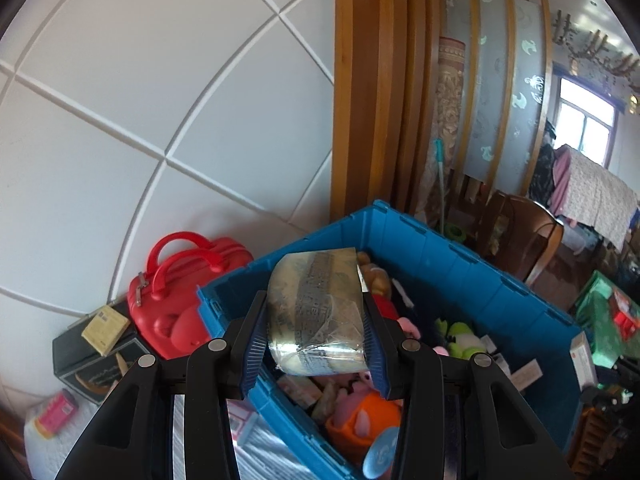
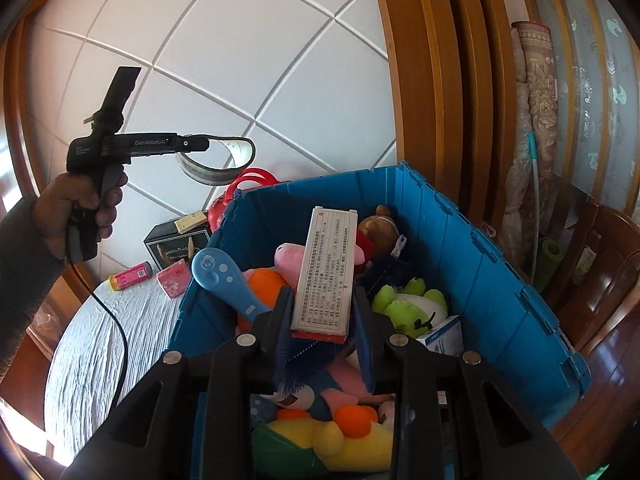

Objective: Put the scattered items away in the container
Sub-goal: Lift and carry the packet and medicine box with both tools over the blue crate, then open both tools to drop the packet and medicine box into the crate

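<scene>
Behind my work, from nine to twelve o'clock, stands a white panelled wall (image 1: pixel 168 92) crossed by raised diagonal ribs. At twelve o'clock rise vertical wooden slats (image 1: pixel 384 92), with a frosted glass screen (image 1: pixel 500 80) bearing pale motifs just beside them. At three o'clock a bright window (image 1: pixel 586 120) admits daylight; a patterned cloth (image 1: pixel 596 196) hangs below it. A dark wooden chair (image 1: pixel 528 236) stands near four o'clock. A rolled carpet (image 2: pixel 538 92) leans against the slats.
</scene>
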The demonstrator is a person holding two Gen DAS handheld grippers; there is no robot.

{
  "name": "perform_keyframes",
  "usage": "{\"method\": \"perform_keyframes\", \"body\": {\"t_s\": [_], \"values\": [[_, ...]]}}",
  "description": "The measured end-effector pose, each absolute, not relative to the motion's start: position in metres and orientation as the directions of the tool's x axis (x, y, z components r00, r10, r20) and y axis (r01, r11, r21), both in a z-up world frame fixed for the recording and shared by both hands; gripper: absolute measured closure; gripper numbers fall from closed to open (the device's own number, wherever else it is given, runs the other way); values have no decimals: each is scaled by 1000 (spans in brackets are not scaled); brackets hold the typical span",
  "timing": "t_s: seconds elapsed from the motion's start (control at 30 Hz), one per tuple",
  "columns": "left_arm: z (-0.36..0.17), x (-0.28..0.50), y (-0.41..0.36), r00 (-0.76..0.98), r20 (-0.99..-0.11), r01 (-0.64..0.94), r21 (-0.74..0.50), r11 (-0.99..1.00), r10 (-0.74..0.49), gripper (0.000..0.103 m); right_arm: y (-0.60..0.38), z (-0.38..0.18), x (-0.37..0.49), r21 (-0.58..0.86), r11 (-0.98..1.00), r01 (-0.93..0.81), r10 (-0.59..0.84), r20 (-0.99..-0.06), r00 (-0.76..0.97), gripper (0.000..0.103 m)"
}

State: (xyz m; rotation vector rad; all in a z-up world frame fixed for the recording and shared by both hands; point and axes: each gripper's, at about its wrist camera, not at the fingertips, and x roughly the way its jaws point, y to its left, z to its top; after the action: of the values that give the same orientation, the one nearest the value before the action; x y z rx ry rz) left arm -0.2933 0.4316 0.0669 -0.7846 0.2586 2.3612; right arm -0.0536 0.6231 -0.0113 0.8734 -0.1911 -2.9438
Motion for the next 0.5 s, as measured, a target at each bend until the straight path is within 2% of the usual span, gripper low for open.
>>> {"method": "perform_keyframes", "body": {"t_s": [0.43, 0.47, 0.5], "values": [[50, -337, 478, -621, -629, -597, -7, -803, 467, 60, 650, -23, -66, 137, -989, -56, -33, -574, -818, 75], [49, -340, 479, -630, -633, -579, -4, -815, 450, 58, 652, -23, -67, 133, -989, -65, -23, -575, -818, 74], [48, -343, 479, -627, -642, -571, -7, -821, 442, 52, 652, -25, -70, 117, -990, -79, -4, -585, -811, 69]]}}
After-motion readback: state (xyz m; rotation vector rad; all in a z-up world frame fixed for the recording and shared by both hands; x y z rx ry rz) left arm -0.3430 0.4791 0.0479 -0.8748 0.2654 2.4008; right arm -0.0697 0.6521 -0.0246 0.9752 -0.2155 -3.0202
